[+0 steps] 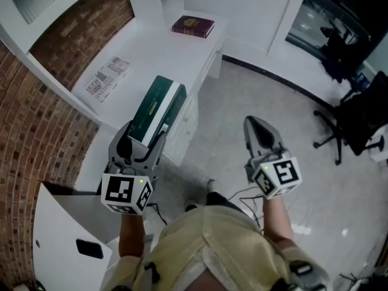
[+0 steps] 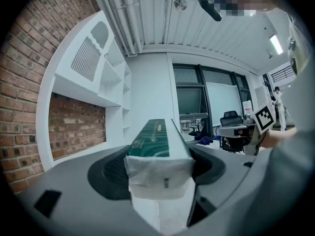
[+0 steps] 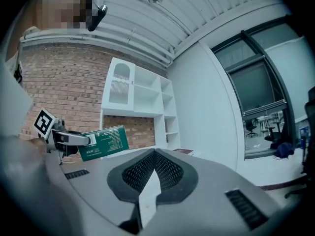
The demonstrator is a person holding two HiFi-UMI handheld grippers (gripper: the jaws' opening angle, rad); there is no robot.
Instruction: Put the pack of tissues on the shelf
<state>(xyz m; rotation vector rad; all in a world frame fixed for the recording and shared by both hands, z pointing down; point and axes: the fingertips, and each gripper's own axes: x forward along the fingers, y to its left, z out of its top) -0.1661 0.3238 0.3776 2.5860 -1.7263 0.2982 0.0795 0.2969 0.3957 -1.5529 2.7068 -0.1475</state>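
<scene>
The pack of tissues (image 1: 159,109), a long box with a dark green top and white sides, is held above the white desk's (image 1: 151,50) front edge. My left gripper (image 1: 144,141) is shut on its near end. In the left gripper view the pack (image 2: 156,141) points away between the two jaws, toward the white shelf unit (image 2: 106,77). My right gripper (image 1: 254,125) hangs over the floor to the right, shut and empty. The right gripper view shows its closed jaws (image 3: 153,168), with the pack (image 3: 103,141) and the shelf unit (image 3: 142,97) to the left.
A dark red book (image 1: 193,26) lies at the desk's far end, and a printed sheet (image 1: 107,77) lies near the brick wall (image 1: 30,126). A black office chair (image 1: 351,120) stands on the grey floor at right. A white panel (image 1: 73,235) is at lower left.
</scene>
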